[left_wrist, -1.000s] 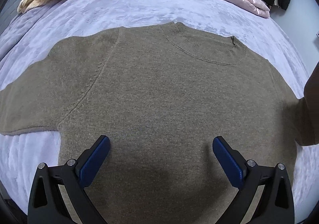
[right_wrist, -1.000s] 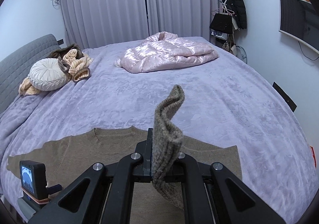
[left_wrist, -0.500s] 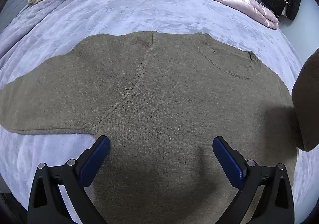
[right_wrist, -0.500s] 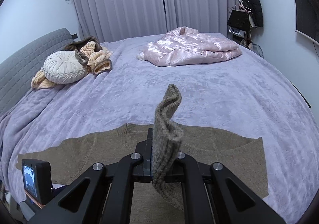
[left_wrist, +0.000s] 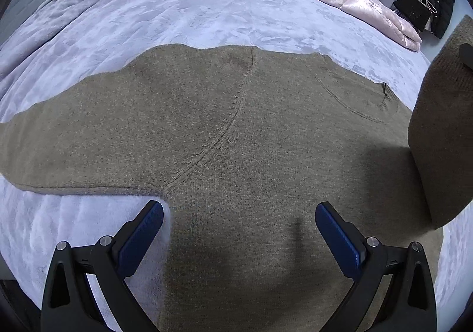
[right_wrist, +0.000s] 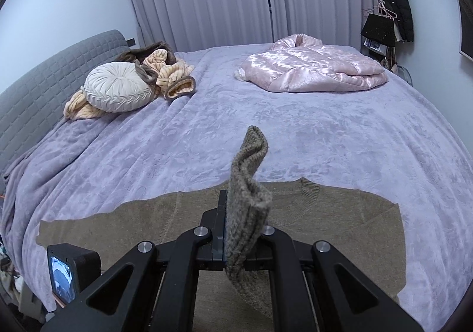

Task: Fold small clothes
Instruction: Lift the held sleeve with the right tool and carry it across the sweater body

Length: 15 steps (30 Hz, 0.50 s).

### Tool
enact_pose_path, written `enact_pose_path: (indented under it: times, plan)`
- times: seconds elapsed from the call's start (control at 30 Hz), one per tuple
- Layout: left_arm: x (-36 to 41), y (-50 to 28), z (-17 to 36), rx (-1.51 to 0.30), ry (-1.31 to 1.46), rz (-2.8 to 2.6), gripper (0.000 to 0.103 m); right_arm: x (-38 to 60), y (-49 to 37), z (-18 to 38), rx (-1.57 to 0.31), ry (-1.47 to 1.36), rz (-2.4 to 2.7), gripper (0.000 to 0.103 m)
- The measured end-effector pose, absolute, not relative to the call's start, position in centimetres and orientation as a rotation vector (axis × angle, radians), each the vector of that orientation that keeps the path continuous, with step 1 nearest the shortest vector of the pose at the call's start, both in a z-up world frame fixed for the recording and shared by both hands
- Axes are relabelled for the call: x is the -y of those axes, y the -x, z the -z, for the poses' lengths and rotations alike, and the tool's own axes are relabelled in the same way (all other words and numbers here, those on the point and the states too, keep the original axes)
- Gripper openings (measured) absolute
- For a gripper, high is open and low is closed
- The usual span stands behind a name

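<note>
A brown knit sweater (left_wrist: 236,131) lies flat on the lilac bed, neckline at the far right, one sleeve stretched out to the left. My left gripper (left_wrist: 239,213) is open and empty, hovering over the sweater's lower body by the left armpit. My right gripper (right_wrist: 242,213) is shut on the cuff of the sweater's other sleeve (right_wrist: 246,184), held up above the sweater body (right_wrist: 340,219). That lifted sleeve hangs at the right edge of the left wrist view (left_wrist: 437,140).
A folded pink puffer jacket (right_wrist: 313,66) lies at the far right of the bed. A round cream cushion (right_wrist: 118,86) and striped peach clothes (right_wrist: 171,72) lie by the grey headboard (right_wrist: 38,84). Dark coats (right_wrist: 393,13) hang at the right wall.
Both grippers have moved left over the sweater. The right gripper carries the sleeve cuff inward over the body. The left gripper stays open.
</note>
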<state>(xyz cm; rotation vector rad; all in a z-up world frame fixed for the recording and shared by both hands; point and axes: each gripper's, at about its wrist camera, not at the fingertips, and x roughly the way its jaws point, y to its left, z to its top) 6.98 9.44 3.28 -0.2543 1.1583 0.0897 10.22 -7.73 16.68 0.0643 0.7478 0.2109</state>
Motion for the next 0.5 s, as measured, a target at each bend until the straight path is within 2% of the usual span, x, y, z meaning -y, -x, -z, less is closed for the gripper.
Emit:
enact_pose_path:
  times: [0.5]
  plan:
    - [-12.1,-6.1,-2.3,-1.174,0.296,-0.124,0.103,3.3,-11.2,-11.9,-0.842,0.008,-0.213,0.006]
